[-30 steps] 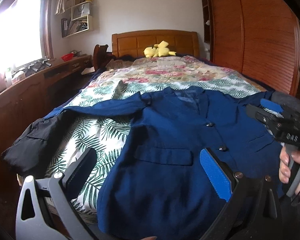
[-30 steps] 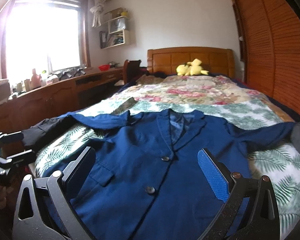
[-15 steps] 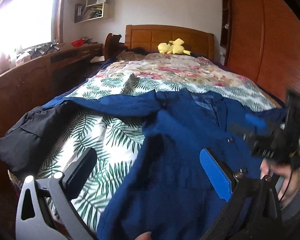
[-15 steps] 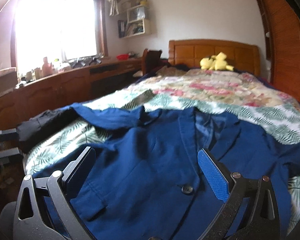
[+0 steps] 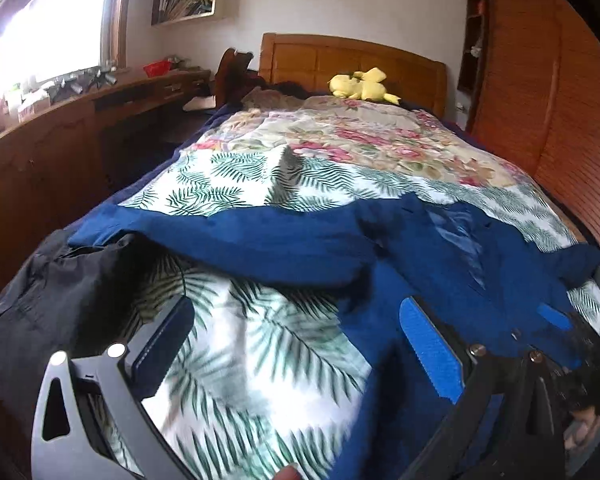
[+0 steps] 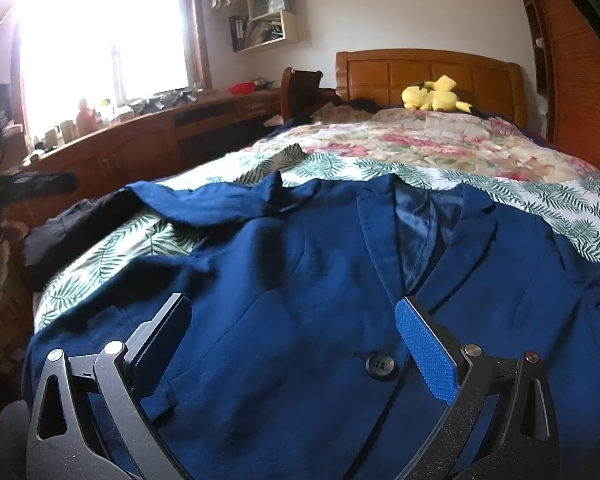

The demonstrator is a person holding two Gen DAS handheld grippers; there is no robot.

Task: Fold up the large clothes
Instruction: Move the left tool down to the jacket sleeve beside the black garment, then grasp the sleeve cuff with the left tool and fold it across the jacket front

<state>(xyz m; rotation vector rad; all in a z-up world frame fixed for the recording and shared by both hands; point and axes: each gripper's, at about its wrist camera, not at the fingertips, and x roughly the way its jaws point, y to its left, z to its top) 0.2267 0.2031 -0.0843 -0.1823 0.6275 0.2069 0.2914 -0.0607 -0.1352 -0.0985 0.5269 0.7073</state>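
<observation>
Though blazer (image 6: 320, 300) hem's cut off, L tongs (image 5: 296, 344) & R tongs (image 6: 292, 340) gape wide, empty.

Home bedroom, wooden bed (image 6: 428, 68), plush toy (image 6: 434, 96), wardrobe (image 6: 576, 80), window desk (image 6: 140, 136)

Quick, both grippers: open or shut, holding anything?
Left gripper: open, holding nothing, above the bedsheet.
Right gripper: open, holding nothing, over the blue jacket.

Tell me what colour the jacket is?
Dark blue; the jacket shows best in the right wrist view.
</observation>
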